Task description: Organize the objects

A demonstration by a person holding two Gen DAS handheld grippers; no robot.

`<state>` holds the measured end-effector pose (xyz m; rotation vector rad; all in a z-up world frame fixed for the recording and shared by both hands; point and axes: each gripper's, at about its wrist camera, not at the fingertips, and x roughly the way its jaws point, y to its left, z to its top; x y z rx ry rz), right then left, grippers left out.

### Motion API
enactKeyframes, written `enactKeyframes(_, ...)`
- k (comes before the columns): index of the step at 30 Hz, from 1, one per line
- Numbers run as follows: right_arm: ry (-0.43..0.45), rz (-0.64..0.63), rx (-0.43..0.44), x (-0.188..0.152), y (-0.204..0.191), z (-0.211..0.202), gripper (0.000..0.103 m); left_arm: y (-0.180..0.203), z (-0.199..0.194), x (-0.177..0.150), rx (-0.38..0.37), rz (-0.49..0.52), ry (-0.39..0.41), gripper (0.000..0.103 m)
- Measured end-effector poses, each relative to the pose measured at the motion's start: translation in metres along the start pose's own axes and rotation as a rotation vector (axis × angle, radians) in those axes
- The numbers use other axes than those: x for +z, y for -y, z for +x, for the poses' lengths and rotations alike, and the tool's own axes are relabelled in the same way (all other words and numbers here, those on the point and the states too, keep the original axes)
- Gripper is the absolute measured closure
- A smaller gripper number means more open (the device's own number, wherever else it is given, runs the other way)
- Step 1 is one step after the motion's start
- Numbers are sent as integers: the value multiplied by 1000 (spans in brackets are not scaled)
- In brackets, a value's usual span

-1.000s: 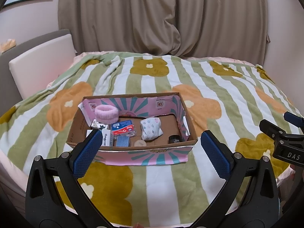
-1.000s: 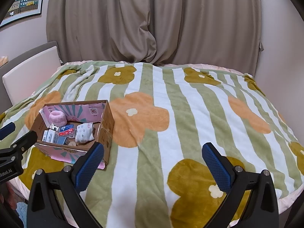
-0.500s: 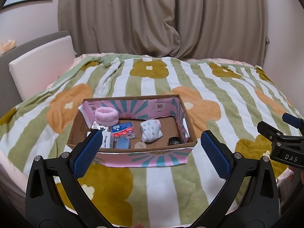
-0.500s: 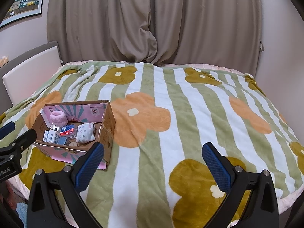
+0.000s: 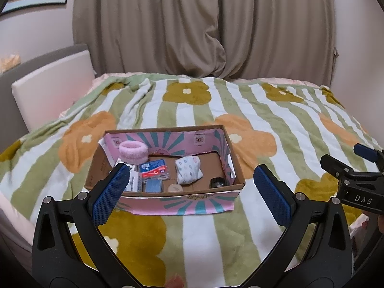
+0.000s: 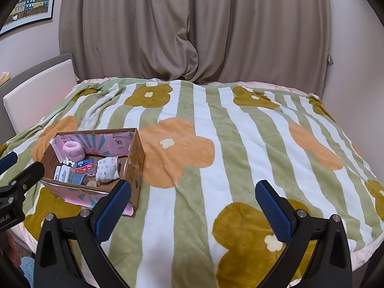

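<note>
An open cardboard box (image 5: 236,168) with a pink patterned lining sits on the bed; it also shows at the left in the right wrist view (image 6: 136,153). Inside lie a pink fluffy band (image 5: 133,151), a white patterned pouch (image 5: 188,170), a red and blue pack (image 5: 153,168), a small black jar (image 5: 218,183), a round tan lid (image 5: 174,187) and small white and blue boxes. My left gripper (image 5: 189,192) is open and empty, just in front of the box. My right gripper (image 6: 193,206) is open and empty, over the blanket right of the box.
A striped green and white blanket (image 6: 240,148) with orange and olive flowers covers the bed. A padded headboard (image 5: 50,86) stands at the left. Brown curtains (image 5: 204,24) hang behind. The right gripper's side shows at the right edge of the left wrist view (image 5: 355,182).
Both views have shifted slightly: the box sits a little lower and nearer in each. Both grippers stay open and empty.
</note>
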<state>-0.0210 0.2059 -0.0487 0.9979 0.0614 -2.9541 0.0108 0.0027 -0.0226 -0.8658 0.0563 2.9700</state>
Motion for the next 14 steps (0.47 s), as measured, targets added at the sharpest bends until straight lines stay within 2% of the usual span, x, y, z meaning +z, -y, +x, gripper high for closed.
enactKeyframes(7, -5, 0, -1, 0, 0, 1, 0, 8, 0, -1, 15, 26, 13, 0)
enactKeyframes(14, -12, 5, -5, 0, 1, 5, 0, 6, 5, -4, -3, 4, 12, 0)
